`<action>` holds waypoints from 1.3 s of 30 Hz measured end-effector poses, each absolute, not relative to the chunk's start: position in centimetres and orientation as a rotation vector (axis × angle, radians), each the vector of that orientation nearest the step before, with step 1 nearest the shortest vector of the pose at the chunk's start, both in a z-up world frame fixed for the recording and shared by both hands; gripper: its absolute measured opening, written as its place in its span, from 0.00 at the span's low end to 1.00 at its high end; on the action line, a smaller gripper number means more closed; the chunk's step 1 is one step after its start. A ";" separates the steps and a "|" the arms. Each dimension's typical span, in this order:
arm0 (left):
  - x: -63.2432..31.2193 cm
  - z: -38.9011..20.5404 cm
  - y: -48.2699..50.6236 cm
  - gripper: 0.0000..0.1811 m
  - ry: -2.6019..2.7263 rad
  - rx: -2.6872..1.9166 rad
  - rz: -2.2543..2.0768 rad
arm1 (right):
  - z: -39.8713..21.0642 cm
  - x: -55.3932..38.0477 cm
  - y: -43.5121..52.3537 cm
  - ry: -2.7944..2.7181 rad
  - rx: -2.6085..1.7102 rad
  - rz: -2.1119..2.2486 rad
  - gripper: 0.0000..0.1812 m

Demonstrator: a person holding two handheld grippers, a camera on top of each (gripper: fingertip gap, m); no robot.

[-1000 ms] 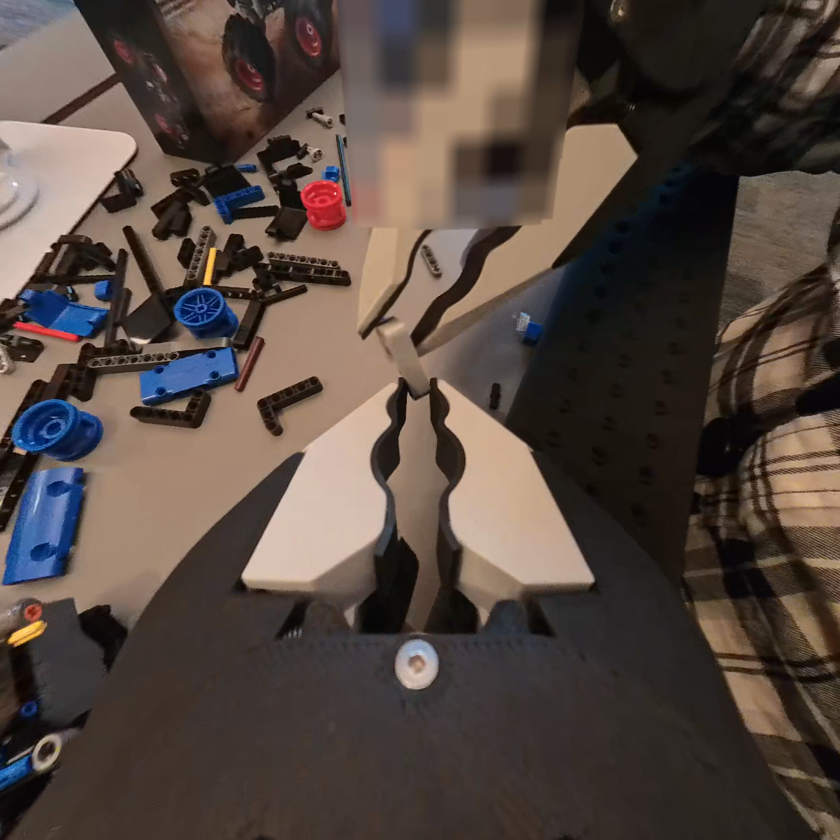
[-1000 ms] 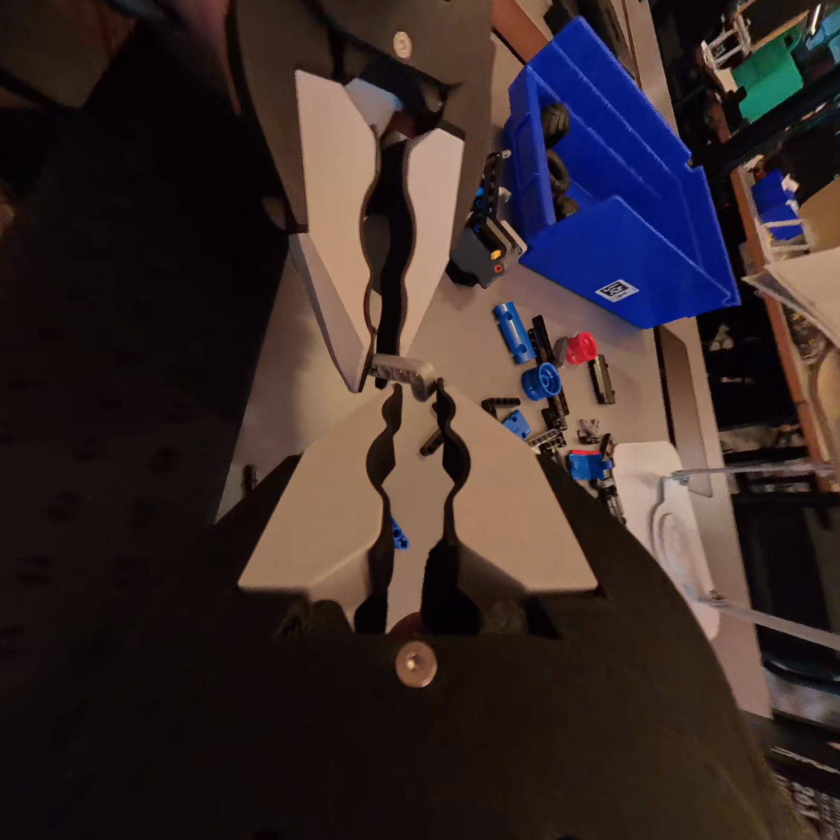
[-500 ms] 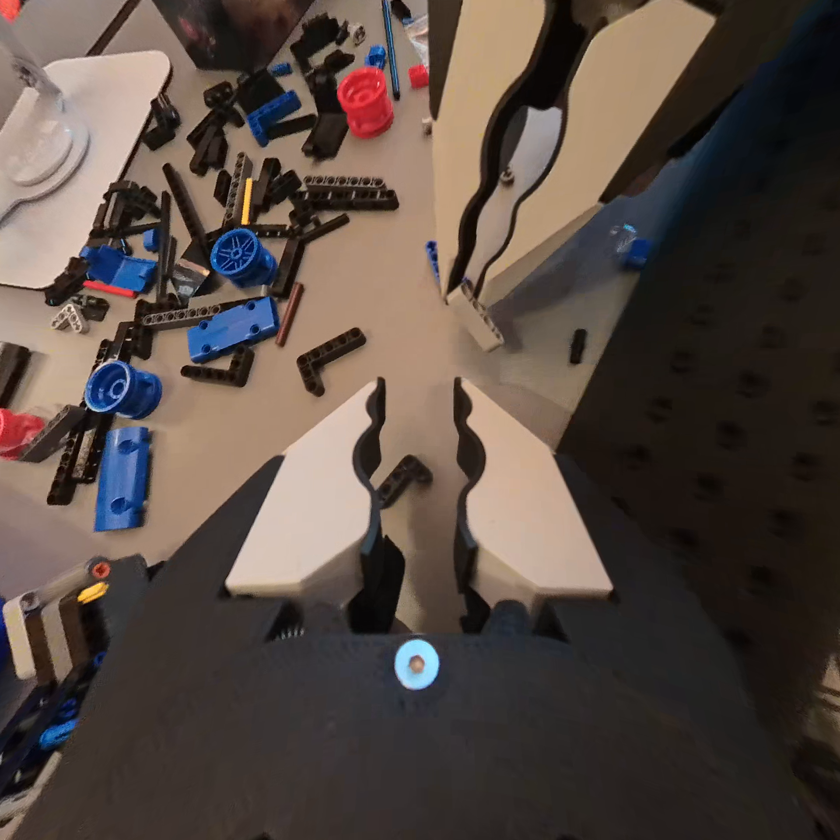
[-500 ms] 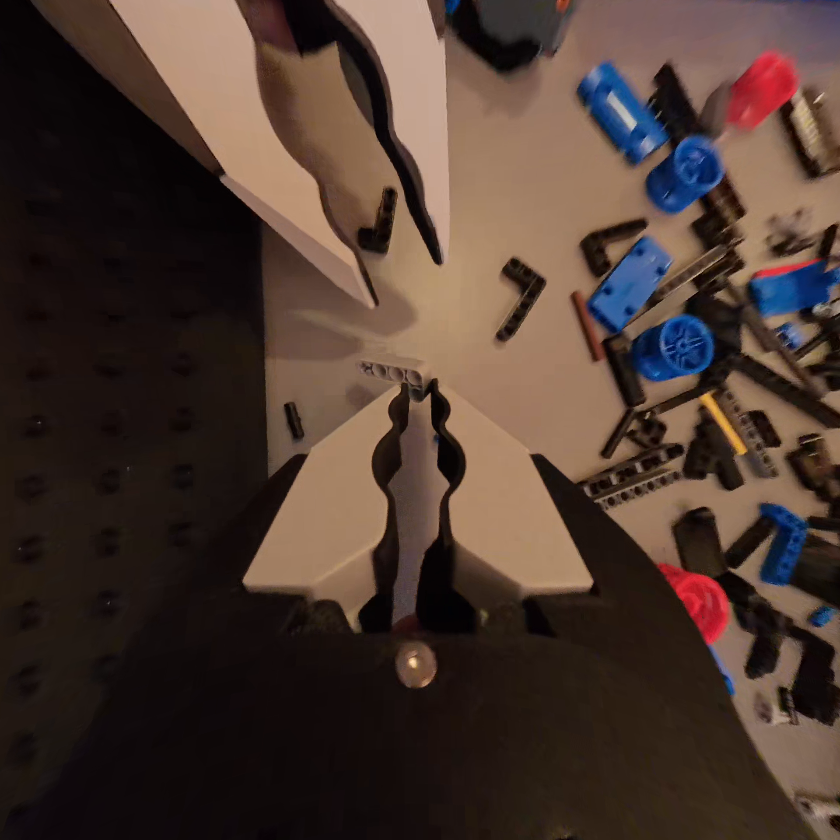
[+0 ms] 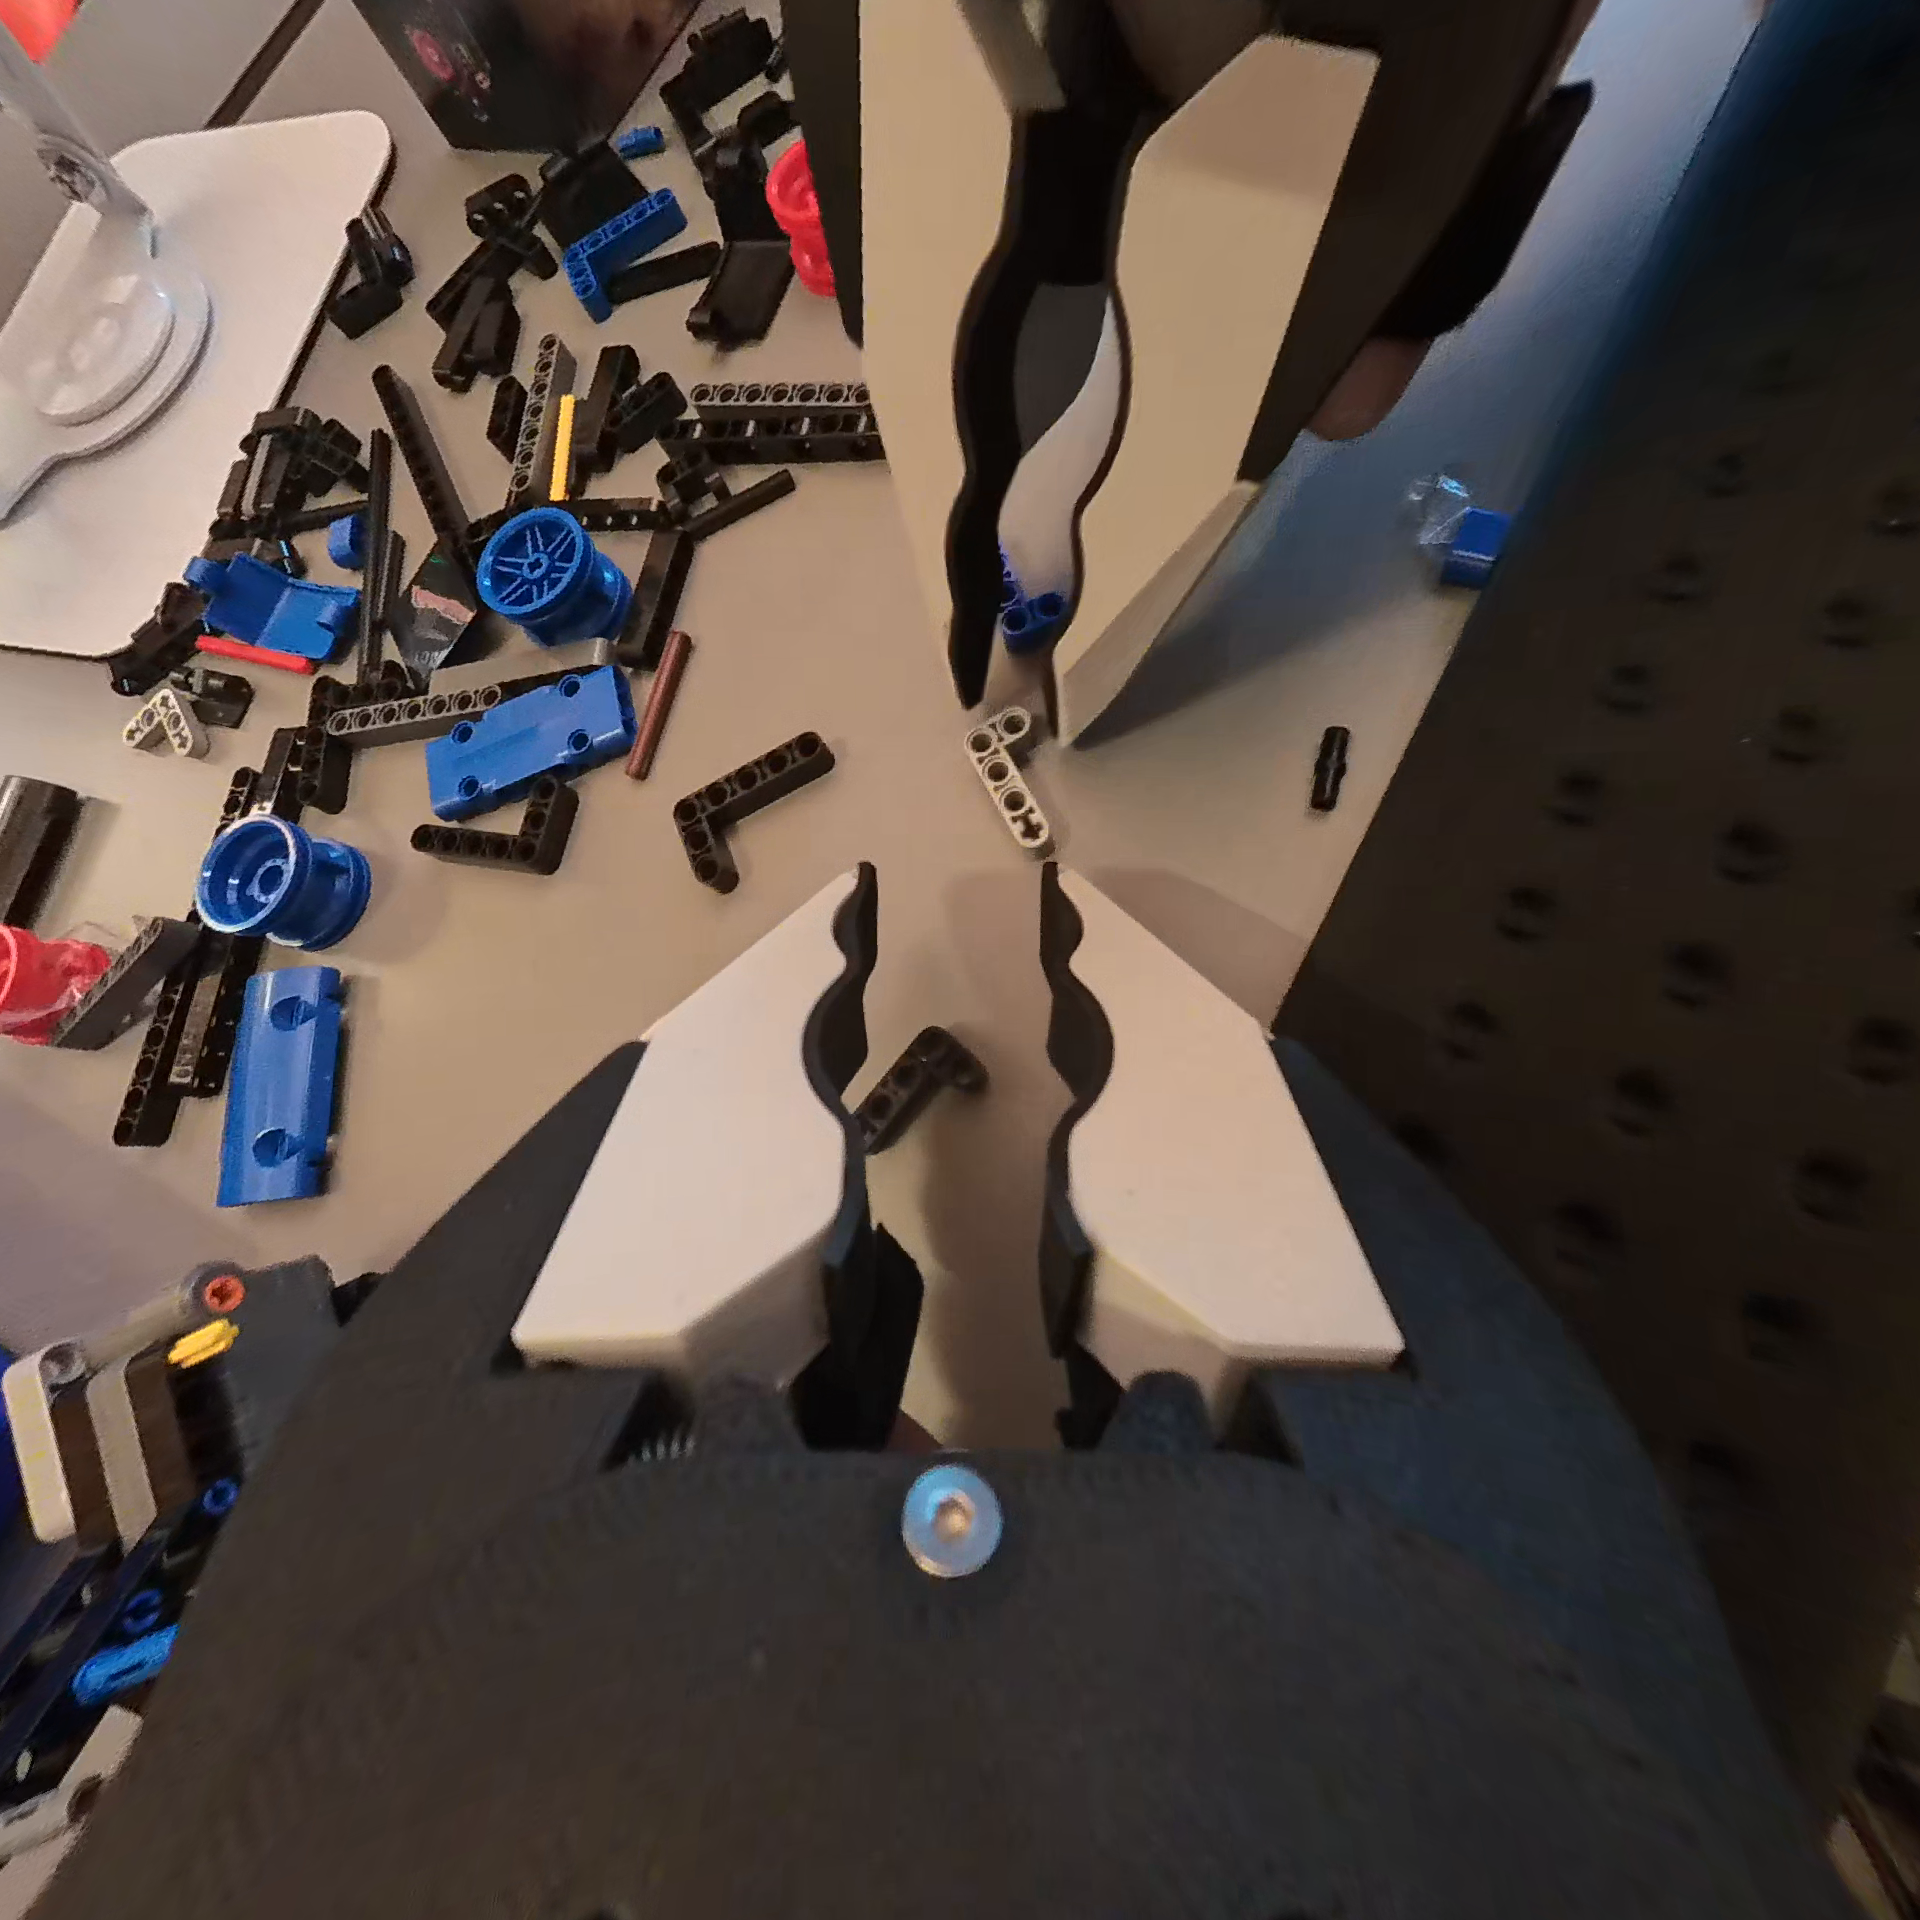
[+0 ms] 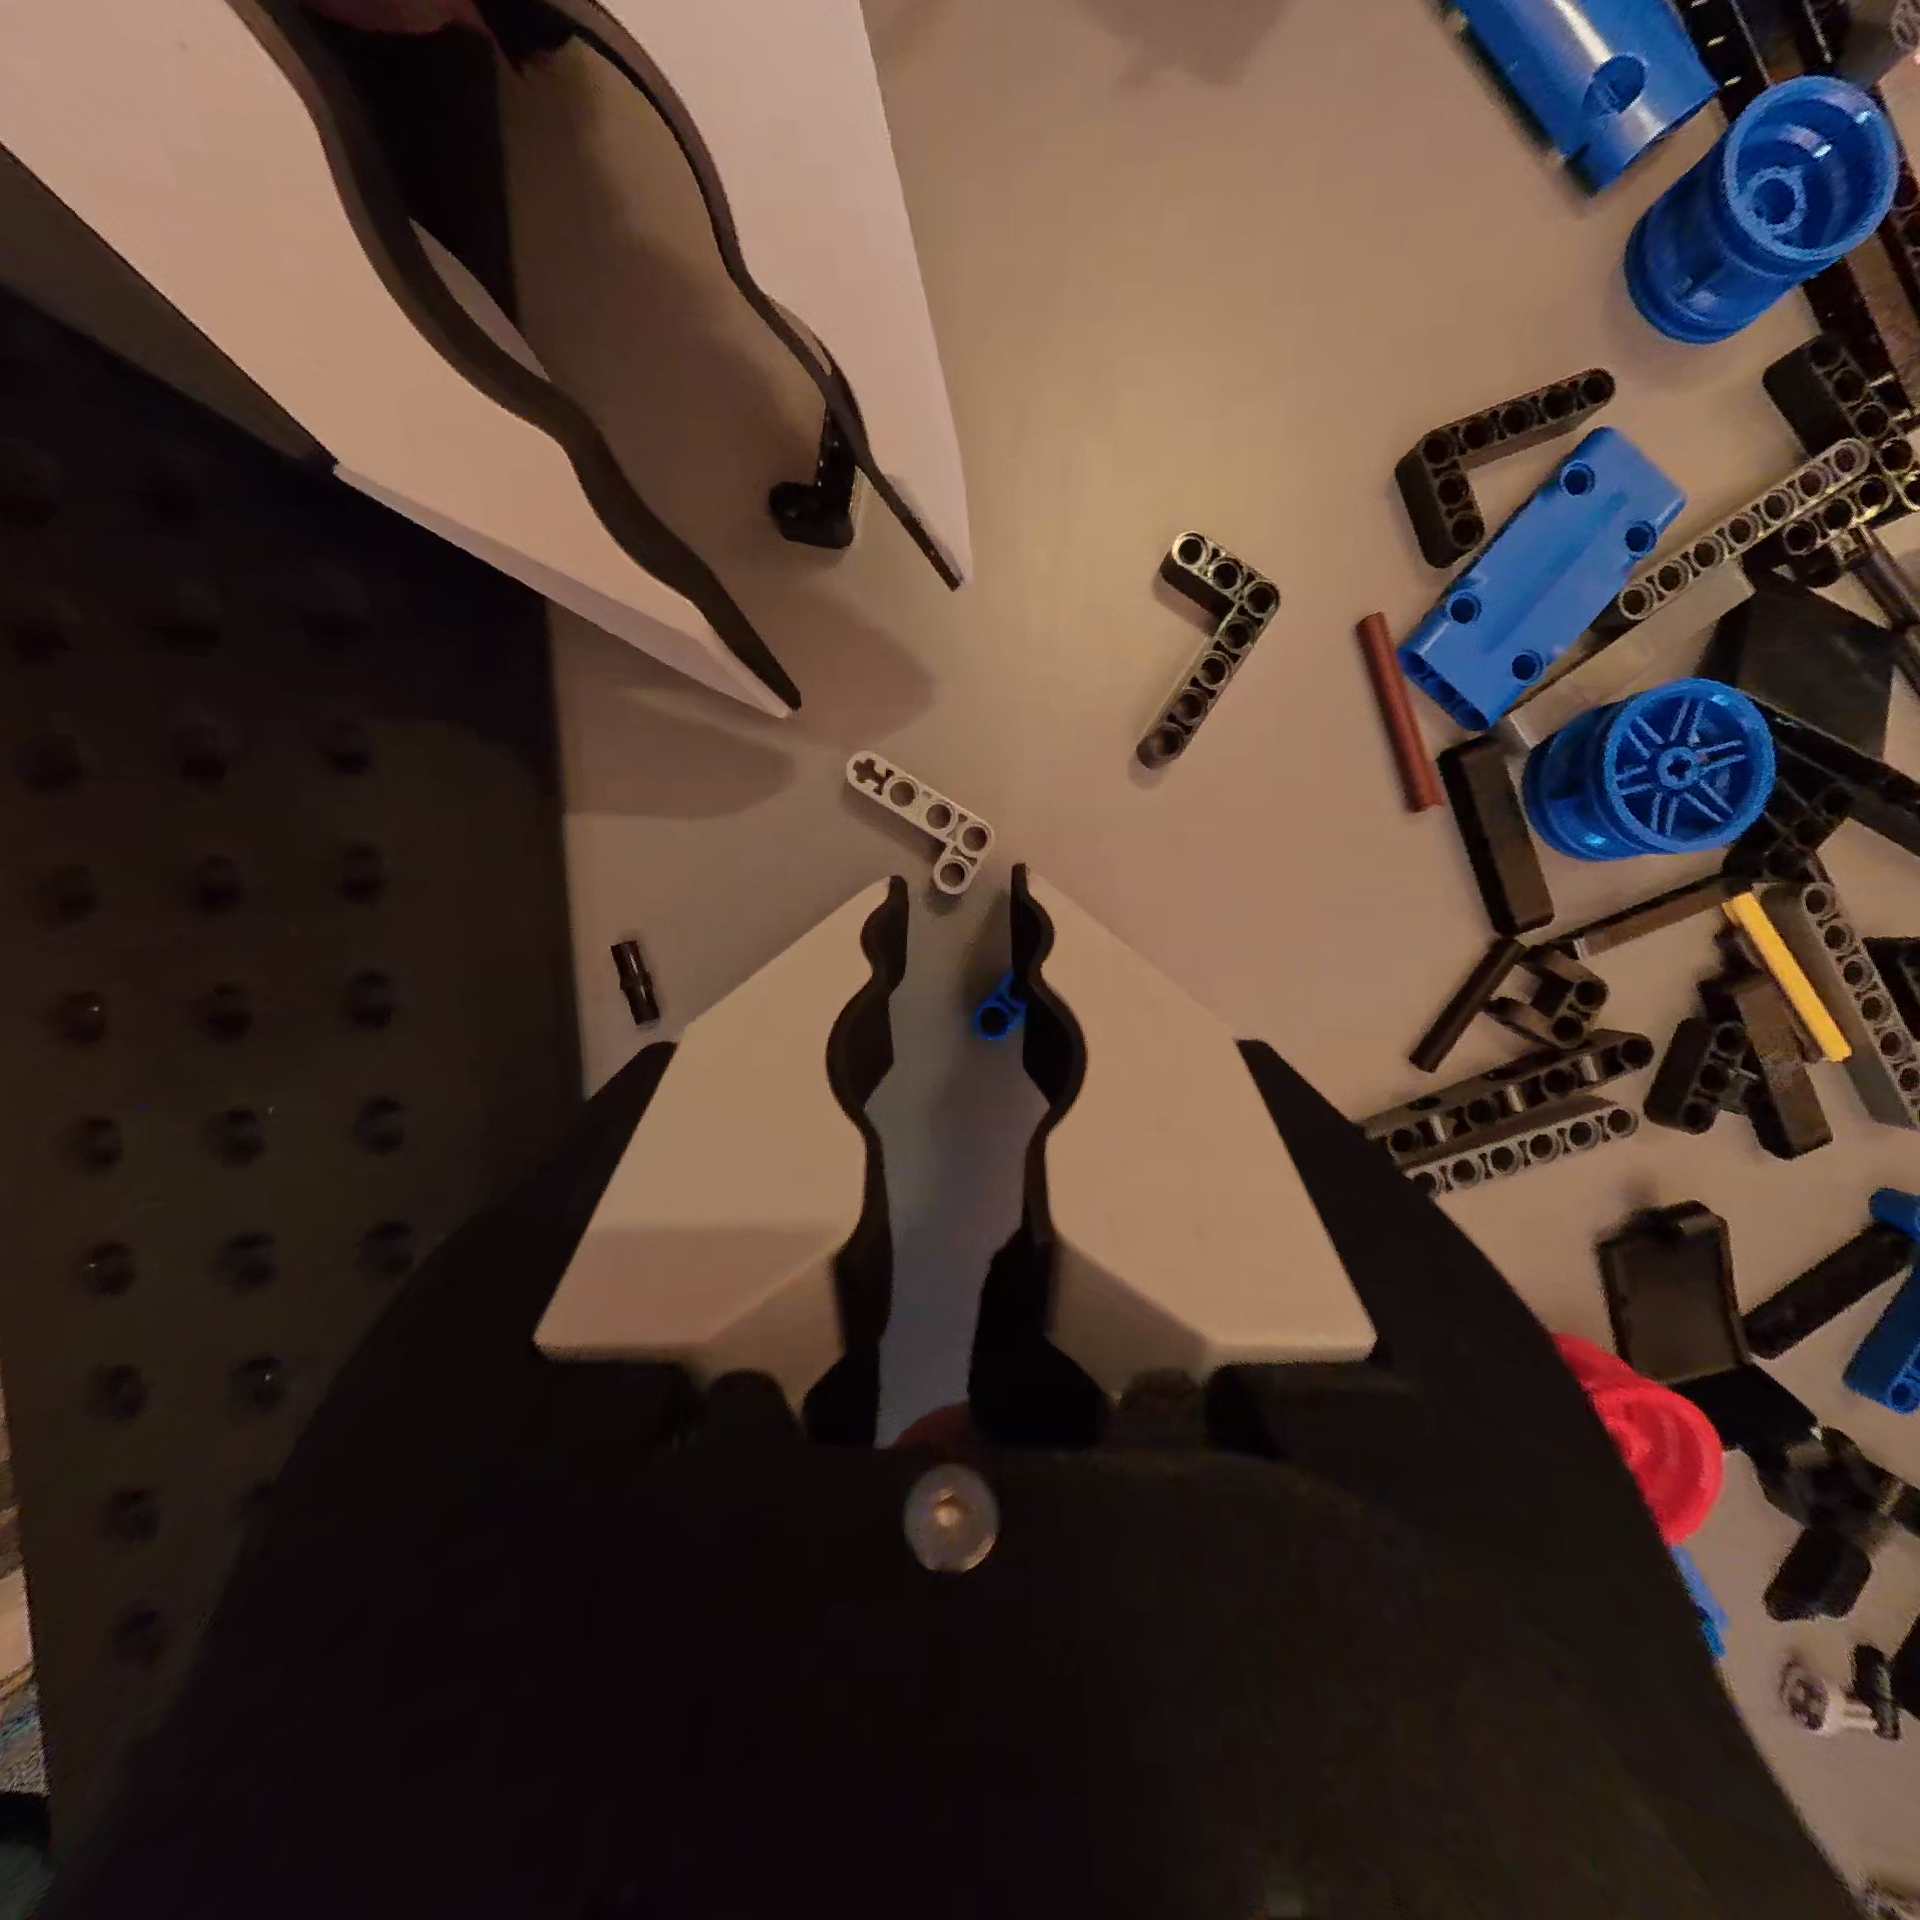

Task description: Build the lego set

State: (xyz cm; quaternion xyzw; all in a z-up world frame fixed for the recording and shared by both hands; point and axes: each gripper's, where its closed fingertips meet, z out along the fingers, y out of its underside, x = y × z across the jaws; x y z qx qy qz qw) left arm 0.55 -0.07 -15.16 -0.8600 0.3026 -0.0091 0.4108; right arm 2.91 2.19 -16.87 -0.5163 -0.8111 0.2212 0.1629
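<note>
The left gripper (image 5: 951,883) is being held low over the grey table (image 5: 582,966) with its jaws spread apart and nothing caught between them. A small black bent beam (image 5: 914,1081) is lying on the table in the gap between its fingers, untouched by either one. The right gripper (image 6: 954,883) is being held opposite, its jaws likewise parted and empty; a tiny blue connector (image 6: 1000,1008) is showing on the table just inside its right finger.

Between the two sets of fingertips a light grey L-shaped beam (image 5: 1006,774) is lying flat on the table — free of both grippers, though its short arm is sitting very near the right gripper's tips (image 6: 920,821). A short black pin (image 5: 1328,767) is lying apart from it, near the edge of the dark perforated board (image 5: 1662,935) that is bordering the table.

Farther out, the loose pieces of the set are being left scattered: a black L-beam (image 5: 750,810), a dark brown axle (image 5: 658,704), a blue panel (image 5: 530,740), a spoked blue wheel hub (image 5: 549,577), a second blue hub (image 5: 278,883), long black beams and a red wheel (image 5: 798,216). A partly built assembly (image 5: 114,1403) is sitting at the lower left of the left wrist view — grey, black and yellow parts are showing on it.
</note>
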 end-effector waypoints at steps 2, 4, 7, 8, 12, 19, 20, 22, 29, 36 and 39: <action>0.5 -15.1 0.0 0.17 0.757 -2.163 -0.024 | -16.5 3.1 2.6 -2.300 -1.468 0.631 0.11; 0.5 -15.1 -0.1 0.17 0.759 -2.160 -0.024 | -15.3 3.5 3.7 -2.251 -1.468 0.639 0.11; 0.5 -15.1 0.0 0.17 0.763 -2.153 -0.015 | -12.9 4.9 6.8 -2.138 -1.477 0.633 0.10; 0.5 -15.1 0.0 0.17 0.763 -2.151 -0.011 | -12.2 5.7 8.2 -2.095 -1.486 0.604 0.10; 0.3 -15.0 0.4 0.16 0.760 -2.132 0.016 | -11.2 9.6 13.2 -2.007 -1.544 0.460 0.08; 0.2 -15.0 0.6 0.16 0.768 -2.122 0.042 | -11.7 15.2 16.4 -1.983 -1.627 0.338 0.09; 0.2 -15.1 0.5 0.16 0.771 -2.125 0.043 | -11.8 15.8 16.5 -1.988 -1.639 0.328 0.09; 0.3 -15.2 0.6 0.16 0.783 -2.133 0.043 | -12.2 16.8 15.9 -2.013 -1.653 0.357 0.08; 1.5 -15.7 1.0 0.17 0.829 -2.153 0.012 | -14.7 19.4 12.9 -2.104 -1.689 0.444 0.08; 1.7 -16.5 0.9 0.17 0.860 -2.212 0.014 | -16.1 21.9 11.8 -2.100 -1.749 0.451 0.08; 1.6 -16.3 1.0 0.17 0.856 -2.211 0.013 | -16.1 22.8 12.7 -2.059 -1.758 0.391 0.08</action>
